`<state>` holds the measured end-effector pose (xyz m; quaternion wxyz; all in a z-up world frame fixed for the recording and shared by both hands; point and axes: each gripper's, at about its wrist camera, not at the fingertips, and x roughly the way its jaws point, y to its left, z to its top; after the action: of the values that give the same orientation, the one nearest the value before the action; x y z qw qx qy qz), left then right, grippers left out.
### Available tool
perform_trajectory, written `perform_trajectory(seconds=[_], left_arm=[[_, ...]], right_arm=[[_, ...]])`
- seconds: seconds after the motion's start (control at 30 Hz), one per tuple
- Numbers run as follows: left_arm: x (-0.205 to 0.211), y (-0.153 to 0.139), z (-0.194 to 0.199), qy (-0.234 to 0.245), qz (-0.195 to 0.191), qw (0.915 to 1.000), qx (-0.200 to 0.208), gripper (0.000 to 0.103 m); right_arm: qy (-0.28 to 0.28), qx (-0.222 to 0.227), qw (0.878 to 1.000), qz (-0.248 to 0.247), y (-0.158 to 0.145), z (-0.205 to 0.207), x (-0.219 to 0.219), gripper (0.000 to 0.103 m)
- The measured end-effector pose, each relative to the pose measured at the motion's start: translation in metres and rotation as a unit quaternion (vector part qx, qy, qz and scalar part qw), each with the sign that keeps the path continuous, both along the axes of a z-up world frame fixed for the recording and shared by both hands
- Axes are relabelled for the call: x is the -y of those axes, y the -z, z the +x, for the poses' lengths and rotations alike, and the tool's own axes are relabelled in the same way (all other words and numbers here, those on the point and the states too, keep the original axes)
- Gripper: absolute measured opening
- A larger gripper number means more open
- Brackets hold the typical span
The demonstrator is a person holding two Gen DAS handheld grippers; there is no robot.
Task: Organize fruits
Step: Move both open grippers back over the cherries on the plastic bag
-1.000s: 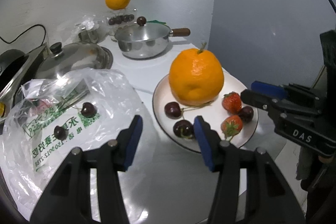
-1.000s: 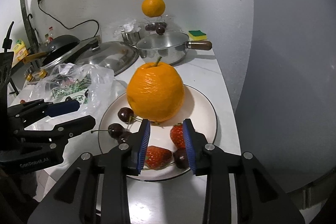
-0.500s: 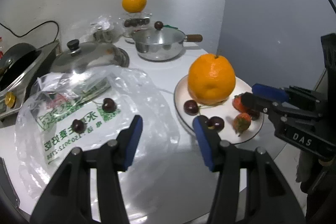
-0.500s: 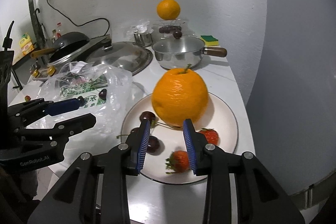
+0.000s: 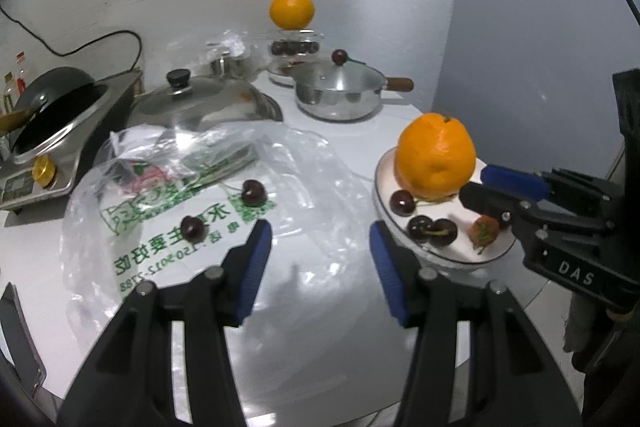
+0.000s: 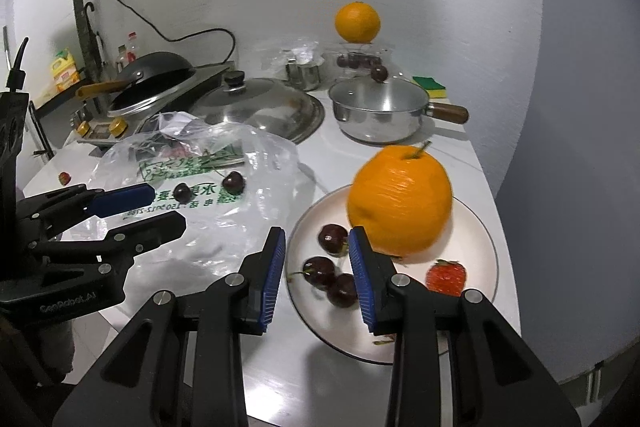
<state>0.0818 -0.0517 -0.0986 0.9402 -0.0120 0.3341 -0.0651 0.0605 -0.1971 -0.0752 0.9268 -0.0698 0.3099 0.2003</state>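
A large orange [image 5: 435, 157] [image 6: 400, 201] stands on a white plate [image 5: 492, 255] [image 6: 476, 235] with three dark cherries [image 6: 332, 239] and a strawberry [image 6: 446, 277]. Left of the plate lies a clear plastic bag [image 5: 312, 179] [image 6: 260, 163] with two cherries [image 5: 254, 193] [image 5: 193, 229] on it. My left gripper [image 5: 320, 259] [image 6: 166, 207] hovers open over the bag's near edge, holding nothing. My right gripper [image 6: 318, 275] [image 5: 476, 183] hangs over the plate's left part. Its jaws stand narrowly apart and hold nothing.
At the back stand a lidded steel pot [image 5: 340, 95], a big glass lid [image 5: 200, 103] and a stove with a black wok [image 5: 52, 107]. A second orange [image 5: 291, 9] tops stacked glass dishes of cherries. A lone strawberry [image 6: 64, 178] lies far left. The counter ends just right of the plate.
Both grippers have slid left: the plate and orange moved right in both views and more of the bag shows. Neither jaw gap has changed.
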Motion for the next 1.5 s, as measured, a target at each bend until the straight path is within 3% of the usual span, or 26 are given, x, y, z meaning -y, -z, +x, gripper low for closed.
perform_trajectory(seconds=[0.63, 0.67, 0.7, 0.77, 1.5], left_arm=[[-0.06, 0.006, -0.017, -0.041, -0.02, 0.999, 0.003, 0.055], [-0.062, 0.006, -0.018, -0.043, -0.021, 0.9989, 0.003, 0.061], [-0.066, 0.007, -0.018, -0.045, -0.023, 0.9987, 0.003, 0.076], [-0.072, 0.007, -0.019, -0.049, -0.031, 0.9983, 0.007, 0.082], [-0.106, 0.022, 0.003, -0.074, -0.014, 0.9972, -0.008, 0.082]], right_arm=[[-0.042, 0.0, 0.999, -0.017, -0.001, 0.001, -0.06, 0.037], [-0.044, 0.0, 0.999, -0.018, -0.001, 0.001, -0.063, 0.039], [-0.046, 0.0, 0.999, -0.019, 0.0, 0.002, -0.066, 0.042], [-0.05, -0.001, 0.999, -0.02, 0.0, 0.004, -0.072, 0.042], [-0.079, -0.017, 0.996, -0.029, 0.014, 0.032, -0.114, 0.042]])
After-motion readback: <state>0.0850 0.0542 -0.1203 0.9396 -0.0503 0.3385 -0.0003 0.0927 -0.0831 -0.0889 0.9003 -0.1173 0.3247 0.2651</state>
